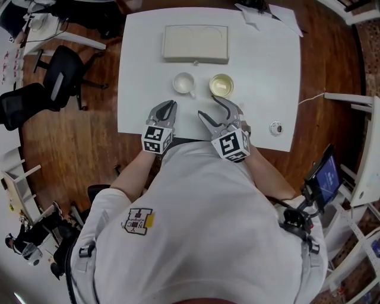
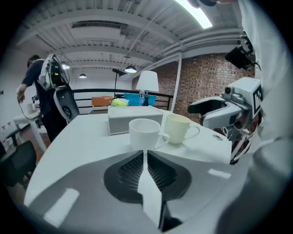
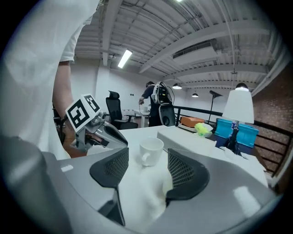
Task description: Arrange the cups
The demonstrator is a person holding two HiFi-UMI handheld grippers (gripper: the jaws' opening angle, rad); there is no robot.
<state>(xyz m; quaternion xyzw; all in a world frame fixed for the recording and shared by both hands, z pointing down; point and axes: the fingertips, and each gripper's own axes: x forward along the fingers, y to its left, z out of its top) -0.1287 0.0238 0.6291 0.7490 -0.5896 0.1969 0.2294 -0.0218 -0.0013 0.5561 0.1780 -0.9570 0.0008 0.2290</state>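
Two cups stand side by side, a gap between them, near the middle of a white table [image 1: 139, 71]. The white cup [image 1: 184, 83] shows a bare white inside, its handle turned toward 5 o'clock in the head view. The cream cup [image 1: 221, 85] sits at its 3 o'clock with a paler patch at the bottom; whether anything lies in it cannot be told.

At 6 o'clock of the white cup, the left gripper [image 1: 170, 104] hovers with its ribbed pads pressed together and nothing between them. In the left gripper view, the left gripper [image 2: 144, 155] points at the white cup [image 2: 145, 133], with the cream cup [image 2: 179, 128] just beyond at 2 o'clock.

At 6 o'clock of the cream cup, the right gripper [image 1: 206, 105] has its jaws spread wide and grips nothing. In the right gripper view, the right gripper [image 3: 147, 160] frames the white cup [image 3: 150, 151] farther off, clear of both pads.

A flat pale grey box [image 1: 195, 43] lies at 12 o'clock of the cups, toward the table's far edge. A small round object [image 1: 275, 127] rests near the table's right edge at 4 o'clock. Papers [image 1: 270, 15] sit at the far right corner. Black office chairs [image 1: 59, 77] stand on the wooden floor at 9 o'clock.
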